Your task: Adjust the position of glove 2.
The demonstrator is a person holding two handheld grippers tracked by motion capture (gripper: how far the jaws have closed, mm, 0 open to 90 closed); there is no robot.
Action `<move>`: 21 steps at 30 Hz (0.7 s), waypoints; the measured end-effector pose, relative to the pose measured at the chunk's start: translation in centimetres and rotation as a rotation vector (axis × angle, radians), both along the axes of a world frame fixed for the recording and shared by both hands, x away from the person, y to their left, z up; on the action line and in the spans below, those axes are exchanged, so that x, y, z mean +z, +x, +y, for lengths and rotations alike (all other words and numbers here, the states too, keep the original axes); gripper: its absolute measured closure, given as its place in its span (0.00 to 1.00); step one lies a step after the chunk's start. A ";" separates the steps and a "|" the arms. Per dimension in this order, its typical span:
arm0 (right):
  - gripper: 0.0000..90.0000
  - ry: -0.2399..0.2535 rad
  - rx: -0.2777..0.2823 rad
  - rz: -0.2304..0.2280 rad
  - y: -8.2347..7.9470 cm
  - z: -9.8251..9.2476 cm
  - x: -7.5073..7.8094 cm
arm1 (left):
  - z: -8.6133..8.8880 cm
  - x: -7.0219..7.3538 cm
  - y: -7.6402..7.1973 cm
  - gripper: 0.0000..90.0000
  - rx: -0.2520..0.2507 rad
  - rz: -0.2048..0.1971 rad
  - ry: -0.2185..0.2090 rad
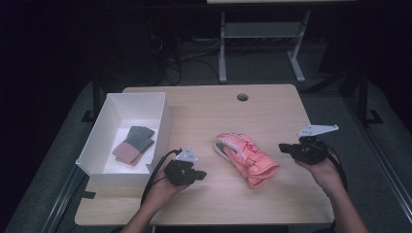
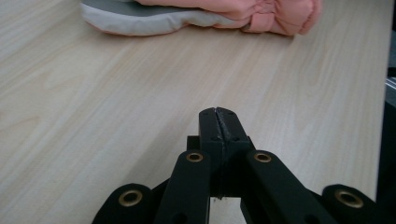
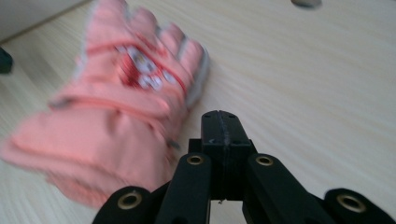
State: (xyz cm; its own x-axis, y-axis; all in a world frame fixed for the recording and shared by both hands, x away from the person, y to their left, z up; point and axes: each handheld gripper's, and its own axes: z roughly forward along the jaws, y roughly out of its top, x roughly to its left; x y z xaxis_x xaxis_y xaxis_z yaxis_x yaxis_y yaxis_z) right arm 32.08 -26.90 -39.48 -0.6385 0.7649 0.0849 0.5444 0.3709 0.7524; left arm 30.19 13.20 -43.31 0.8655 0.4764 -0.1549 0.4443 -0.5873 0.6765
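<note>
pink gloves (image 1: 247,158) lie mid-table between both grippers, long axis slanting from far-left to near-right; left gripper (image 1: 200,174) looks slightly nearer than right gripper (image 1: 283,147); both sets of jaws closed, holding nothing

Pale wood-grain bench (image 1: 204,111) — smooth, matt; the pink glove (image 1: 248,158) is padded cloth; the white box (image 1: 97,141) looks like smooth plastic — slightly glossy.

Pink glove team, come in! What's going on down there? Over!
Left gripper and right gripper both shut, holding nothing. Pink glove flat on table between them, untouched. White box off left, nothing blocking. Over.
</note>
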 end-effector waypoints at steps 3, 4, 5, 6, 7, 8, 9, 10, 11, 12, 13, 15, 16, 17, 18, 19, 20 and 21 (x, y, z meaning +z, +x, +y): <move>1.00 -0.001 -0.010 0.031 -0.3 -0.9 -1.3 | -0.5 0.0 0.6 1.00 0.006 0.003 0.004; 1.00 -0.007 0.000 0.034 -0.3 -0.9 -1.8 | -0.7 0.0 0.8 1.00 0.006 0.004 0.010; 1.00 -0.015 0.006 0.046 -0.3 -0.9 -2.3 | -1.0 0.0 1.0 1.00 0.002 0.007 0.013; 1.00 -0.023 0.010 0.055 -0.2 -0.8 -2.7 | -1.3 -0.1 1.3 1.00 -0.004 0.007 0.016; 1.00 -0.023 0.013 0.067 -0.1 -0.6 -3.1 | -1.8 -0.2 1.5 1.00 0.001 0.012 0.008; 1.00 -0.021 0.017 0.075 0.0 -0.4 -3.4 | -2.1 -0.2 1.8 1.00 -0.010 0.010 0.023; 1.00 -0.028 0.025 0.078 0.0 -0.3 -3.7 | -2.5 -0.3 2.1 1.00 -0.012 0.013 0.027; 1.00 -0.029 0.033 0.080 0.0 -0.2 -4.0 | -2.9 -0.3 2.4 1.00 -0.019 0.017 0.034; 1.00 -0.030 0.035 0.083 0.1 -0.1 -4.2 | -3.3 -0.4 2.7 1.00 -0.031 0.017 0.039; 1.00 -0.036 0.041 0.089 0.1 0.0 -4.3 | -3.7 -0.4 2.9 1.00 -0.029 0.020 0.033; 1.00 -0.044 0.043 0.091 0.2 0.2 -4.4 | -4.0 -0.4 3.2 1.00 -0.041 0.015 0.045; 1.00 -0.057 0.058 0.095 0.2 0.5 -4.7 | -4.9 -0.4 3.7 1.00 -0.050 0.013 0.046; 1.00 -0.054 0.063 0.094 0.2 0.6 -4.8 | -5.2 -0.4 4.0 1.00 -0.059 0.006 0.052; 1.00 -0.056 0.063 0.094 0.2 0.7 -4.9 | -5.7 -0.4 4.2 1.00 -0.061 0.009 0.051; 1.00 -0.059 0.071 0.097 0.2 0.7 -5.0 | -6.1 -0.5 4.5 1.00 -0.063 0.011 0.048; 1.00 -0.060 0.071 0.099 0.2 0.9 -5.1 | -6.5 -0.7 4.8 1.00 -0.066 0.015 0.047; 1.00 -0.066 0.077 0.099 0.2 1.1 -5.3 | -6.9 -0.9 5.1 1.00 -0.066 0.018 0.043; 1.00 -0.071 0.086 0.098 0.1 1.3 -5.4 | -6.9 -0.9 5.1 1.00 -0.066 0.018 0.043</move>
State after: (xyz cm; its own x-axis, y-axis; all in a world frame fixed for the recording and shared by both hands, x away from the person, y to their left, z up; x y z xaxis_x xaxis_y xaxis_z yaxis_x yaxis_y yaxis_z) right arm 32.22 -25.59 -44.86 -0.6931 0.7142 0.0978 0.5777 0.4692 0.6679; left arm 35.28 6.31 -44.19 0.8925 0.4250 -0.1510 0.4154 -0.6441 0.6424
